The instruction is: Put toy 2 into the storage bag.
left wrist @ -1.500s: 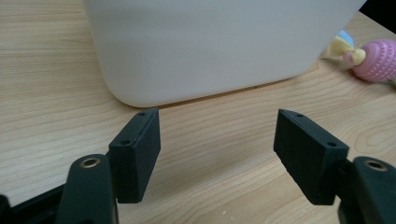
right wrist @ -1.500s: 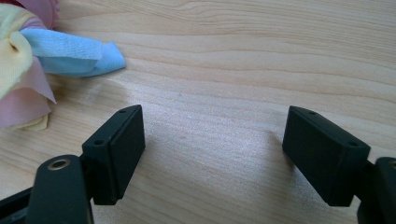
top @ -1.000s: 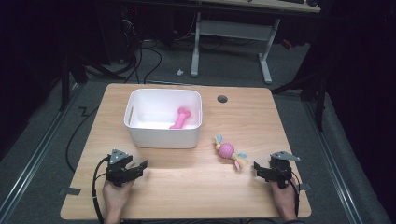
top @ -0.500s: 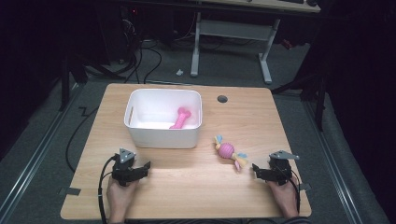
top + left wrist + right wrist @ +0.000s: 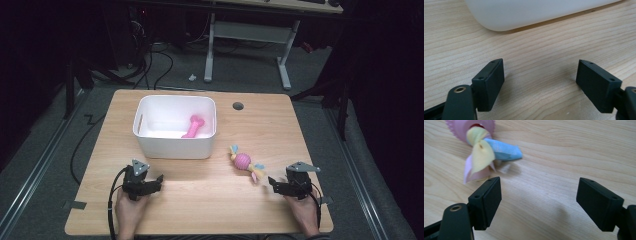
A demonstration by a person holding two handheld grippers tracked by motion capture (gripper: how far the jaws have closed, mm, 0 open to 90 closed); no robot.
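On the wooden table [image 5: 200, 200], the left gripper [image 5: 156, 182] has just been opening and the right gripper [image 5: 274, 184] narrowing slightly; both gape empty. The fabric-tailed ball toy [image 5: 244, 162] (tails perhaps knotted) lies just beyond the right gripper. Farther off, a white bin [image 5: 172, 145] holds a pink bone [image 5: 193, 127].

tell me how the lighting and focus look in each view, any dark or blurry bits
High view: the wooden table is lit evenly while the floor and surroundings fall into near black. Left gripper view: wood grain sharp, the white bin pale and slightly soft, a thin shadow beneath it. Right gripper view: the cloth toy is a little soft, and faint shadows lie under the fingers.
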